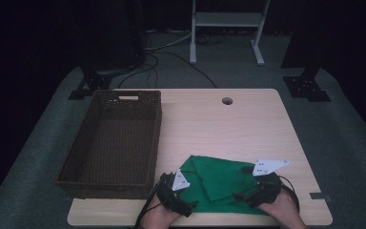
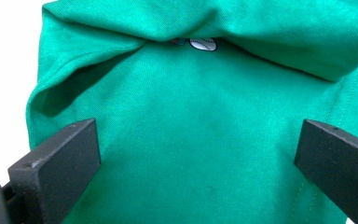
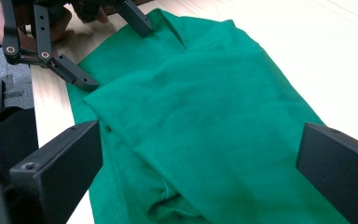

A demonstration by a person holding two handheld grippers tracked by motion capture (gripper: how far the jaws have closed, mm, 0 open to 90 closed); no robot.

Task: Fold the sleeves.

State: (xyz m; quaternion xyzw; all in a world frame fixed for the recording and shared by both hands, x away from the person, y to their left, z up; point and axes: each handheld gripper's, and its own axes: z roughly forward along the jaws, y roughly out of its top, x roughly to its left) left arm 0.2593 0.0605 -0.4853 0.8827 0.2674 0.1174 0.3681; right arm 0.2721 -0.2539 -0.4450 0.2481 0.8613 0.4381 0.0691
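Note:
A green garment point(image 1: 217, 179) lies folded over on itself at the front edge of the pale wooden table point(image 1: 228, 124). My left gripper point(image 1: 186, 192) stands open at the cloth's left edge, and my right gripper point(image 1: 244, 183) stands open at its right side. In the left gripper view the jaws of the left gripper point(image 2: 198, 135) are spread wide over the green garment point(image 2: 200, 121), where a small printed patch point(image 2: 203, 44) peeks out under a fold. The right gripper point(image 3: 200, 135) straddles a folded layer of the garment point(image 3: 205, 116), with the left gripper point(image 3: 116, 56) open at the cloth's far edge.
A dark wicker basket point(image 1: 156, 138) stands on the table's left half. A cable hole point(image 1: 227, 100) sits near the table's far edge. Beyond the table are a white frame's legs point(image 1: 226, 33) and cables on grey carpet.

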